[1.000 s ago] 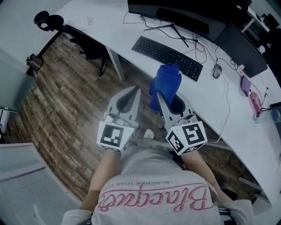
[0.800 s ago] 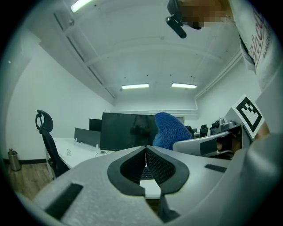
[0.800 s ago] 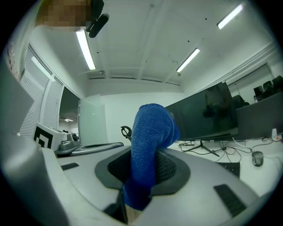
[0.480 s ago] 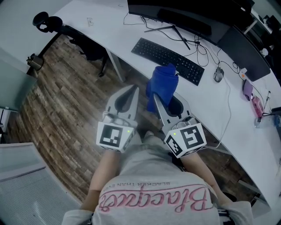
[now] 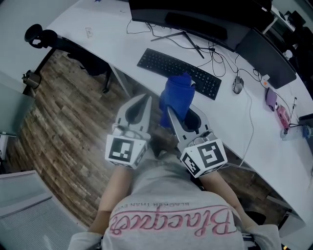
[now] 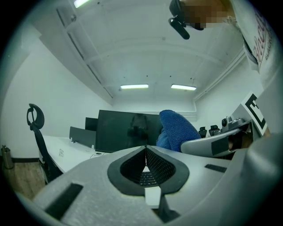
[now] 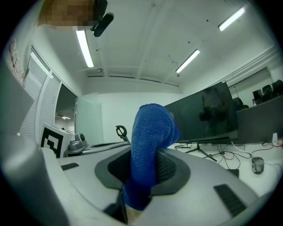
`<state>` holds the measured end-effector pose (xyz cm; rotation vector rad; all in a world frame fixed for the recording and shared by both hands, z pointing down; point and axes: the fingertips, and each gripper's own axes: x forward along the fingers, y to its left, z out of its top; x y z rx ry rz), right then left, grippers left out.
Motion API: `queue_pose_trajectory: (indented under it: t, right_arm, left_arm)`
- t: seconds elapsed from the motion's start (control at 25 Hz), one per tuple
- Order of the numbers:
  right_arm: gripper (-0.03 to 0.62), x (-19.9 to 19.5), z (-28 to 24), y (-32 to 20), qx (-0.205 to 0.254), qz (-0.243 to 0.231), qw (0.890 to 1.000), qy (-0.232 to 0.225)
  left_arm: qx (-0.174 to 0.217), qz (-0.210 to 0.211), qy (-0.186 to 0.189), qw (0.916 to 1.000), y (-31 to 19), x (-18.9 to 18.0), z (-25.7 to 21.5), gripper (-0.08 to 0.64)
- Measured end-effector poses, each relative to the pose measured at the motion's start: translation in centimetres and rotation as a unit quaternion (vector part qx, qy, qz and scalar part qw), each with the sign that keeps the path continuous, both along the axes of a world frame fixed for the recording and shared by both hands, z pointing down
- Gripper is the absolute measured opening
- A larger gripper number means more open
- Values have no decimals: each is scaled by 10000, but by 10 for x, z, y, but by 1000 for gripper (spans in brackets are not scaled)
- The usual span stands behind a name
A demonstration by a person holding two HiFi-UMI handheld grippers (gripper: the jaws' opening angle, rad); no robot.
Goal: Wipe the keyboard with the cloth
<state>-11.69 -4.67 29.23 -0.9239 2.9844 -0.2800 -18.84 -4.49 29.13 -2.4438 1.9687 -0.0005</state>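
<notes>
white bench (image 5: 98,34) ahead, black keyboard (image 5: 178,73) lying on it, before monitor (image 5: 195,19). my right fingers (image 7: 185,176) clamped on blue cloth (image 7: 148,145), cloth upright in air, near keyboard's front edge. my left fingers (image 6: 88,176) closed together, tips touching, nothing gripped, over wood floor (image 5: 63,112).

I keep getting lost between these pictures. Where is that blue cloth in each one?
Head view: blue cloth at centre, just below the keyboard.
Left gripper view: right of centre, in front of the monitor.
Right gripper view: dead centre, pinched in the right gripper.
Shared landmark: the monitor, at the head view's top and the right gripper view's right.
</notes>
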Motion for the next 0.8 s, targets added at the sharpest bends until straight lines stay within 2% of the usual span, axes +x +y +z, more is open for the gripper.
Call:
queue_pose_trajectory:
  t: [0.32, 0.8]
  right_arm:
    - [100, -18, 2, -40, -24, 213, 9997, 101]
    - [100, -84, 5, -119, -154, 527, 9983, 206]
  left_arm:
    - [-99, 211, -56, 9997, -45, -19, 4, 6]
    - [-239, 525, 11, 9983, -128, -85, 9, 6]
